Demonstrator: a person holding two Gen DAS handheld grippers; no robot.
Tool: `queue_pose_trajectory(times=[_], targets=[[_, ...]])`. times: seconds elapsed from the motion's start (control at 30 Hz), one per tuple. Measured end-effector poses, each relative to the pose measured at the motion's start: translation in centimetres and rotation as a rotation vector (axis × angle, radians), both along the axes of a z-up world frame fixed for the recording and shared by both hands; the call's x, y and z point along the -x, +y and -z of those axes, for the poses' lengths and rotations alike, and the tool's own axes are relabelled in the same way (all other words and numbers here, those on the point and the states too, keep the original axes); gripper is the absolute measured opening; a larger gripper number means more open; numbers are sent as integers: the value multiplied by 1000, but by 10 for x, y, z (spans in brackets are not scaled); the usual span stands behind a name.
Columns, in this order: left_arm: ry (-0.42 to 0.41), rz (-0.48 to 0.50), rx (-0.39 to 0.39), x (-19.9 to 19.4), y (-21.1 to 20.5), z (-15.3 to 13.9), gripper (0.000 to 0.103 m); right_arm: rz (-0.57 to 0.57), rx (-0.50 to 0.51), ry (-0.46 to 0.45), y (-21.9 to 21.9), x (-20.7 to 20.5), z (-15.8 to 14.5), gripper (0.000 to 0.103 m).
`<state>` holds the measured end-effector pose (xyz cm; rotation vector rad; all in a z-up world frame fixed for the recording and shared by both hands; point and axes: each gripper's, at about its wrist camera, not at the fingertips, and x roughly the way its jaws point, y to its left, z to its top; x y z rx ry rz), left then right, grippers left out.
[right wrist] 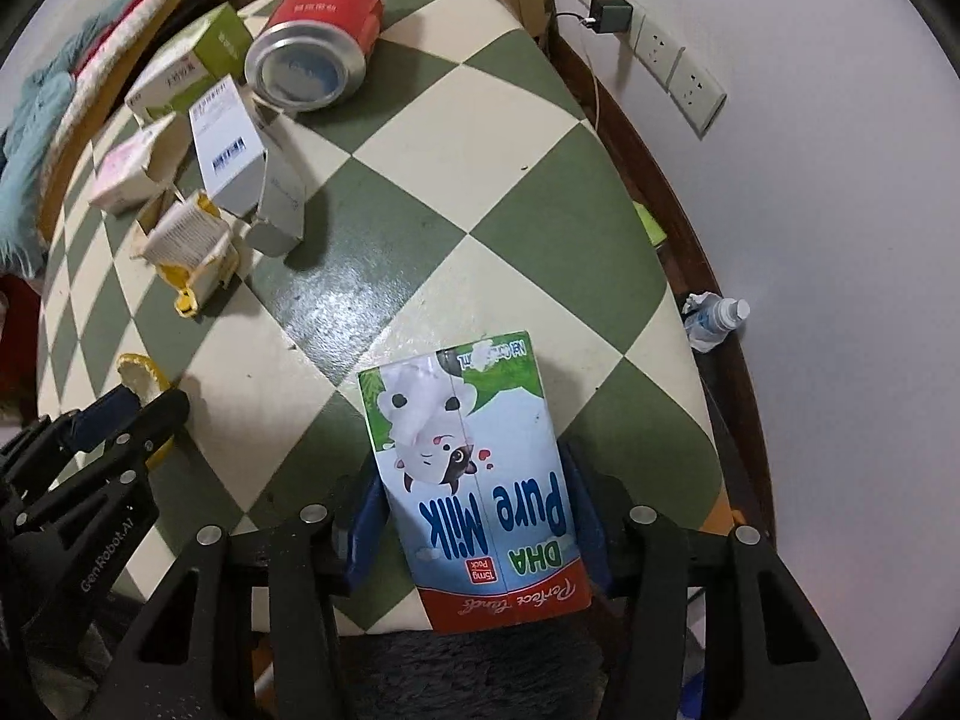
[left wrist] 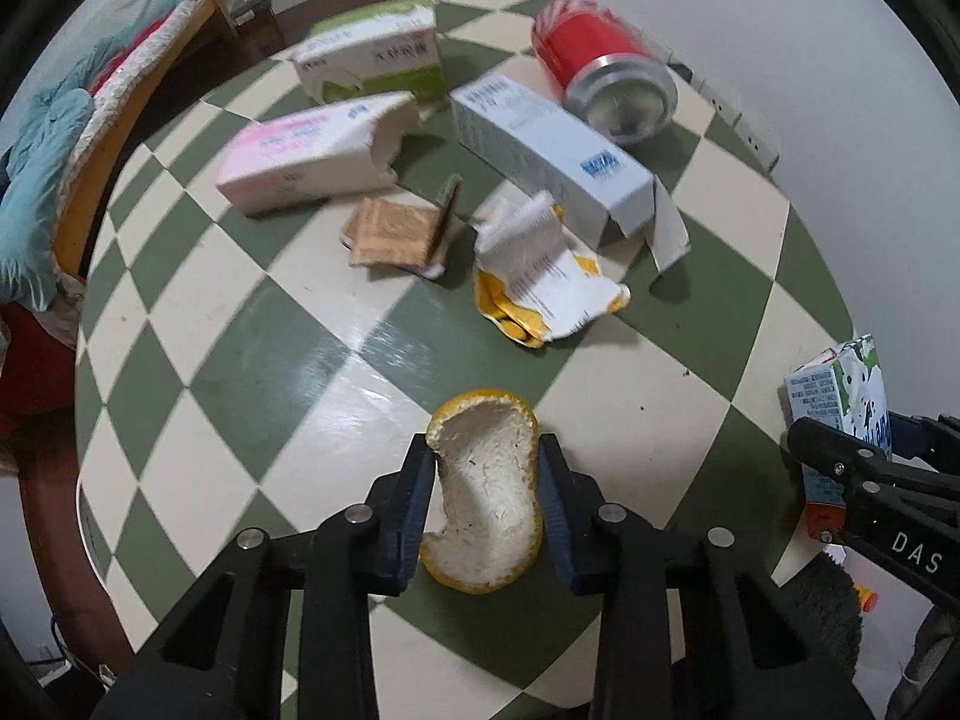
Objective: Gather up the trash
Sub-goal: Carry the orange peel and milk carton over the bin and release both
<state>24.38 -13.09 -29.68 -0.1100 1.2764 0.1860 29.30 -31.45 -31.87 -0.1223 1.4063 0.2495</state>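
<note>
Looks like we're mid-pickup here, both hands loaded. The left gripper (left wrist: pixel 486 480) has its fingers pinching an orange peel (left wrist: pixel 487 498), pith side up, held over the near edge of the tabletop (left wrist: pixel 288 372). The right gripper (right wrist: pixel 474 516) has its fingers clamped on either side of a milk carton (right wrist: pixel 474 480), printed face up and upside down to the camera, also at the near edge. So my guess is the grab step is done for these two and the next move is carrying them off to whatever bin there is. No bin shows in either view, so can't say which way that is. Both need a steady squeeze on the way; the peel is curled and floppy-looking, and might slip.

Still left on the tabletop, from the left view: a red can (left wrist: pixel 606 84) on its side at 1 o'clock, a long white box (left wrist: pixel 552 156) just beside it with an open flap, a pink box (left wrist: pixel 312 150) at 11, a green box (left wrist: pixel 384 54) behind that, a brown wrapper (left wrist: pixel 396 228) and a torn yellow packet (left wrist: pixel 540 282) around 12. All bunched together at the far half.

Surface is a glossy green-and-cream checkered cover, a bit of glare in the middle. Room: white wall with sockets (right wrist: pixel 678 72) and a plugged-in charger (right wrist: pixel 609 15) at 1 o'clock in the right view, a plastic bottle (right wrist: pixel 717 321) down past the table's edge at 3, and a bed (left wrist: pixel 54 180) with a teal blanket at 9 in the left view.
</note>
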Motion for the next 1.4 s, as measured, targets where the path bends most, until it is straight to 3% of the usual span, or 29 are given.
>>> queue_pose_trajectory(times=[0.27, 0.5, 0.7, 0.87, 0.97, 1.1, 1.4], targets=[[-138, -51, -36, 19, 33, -67, 30, -36, -57, -88, 26, 16, -48, 55], [-261, -144, -50, 50, 95, -128, 30, -116, -152, -171, 80, 28, -106, 55], [-350, -244, -65, 93, 166, -174, 30, -233, -248, -212, 157, 50, -148, 55], [-378, -355, -66, 140, 241, -191, 30, -368, -307, -200, 251, 84, -163, 55], [-368, -428, -65, 172, 285, -183, 30, -445, -331, -166, 313, 108, -154, 55], [-309, -563, -21, 225, 360, -145, 30, -535, -345, -77, 397, 143, -120, 55], [-118, -806, 141, 316, 493, -17, 31, -676, -244, 168, 567, 219, 21, 55]])
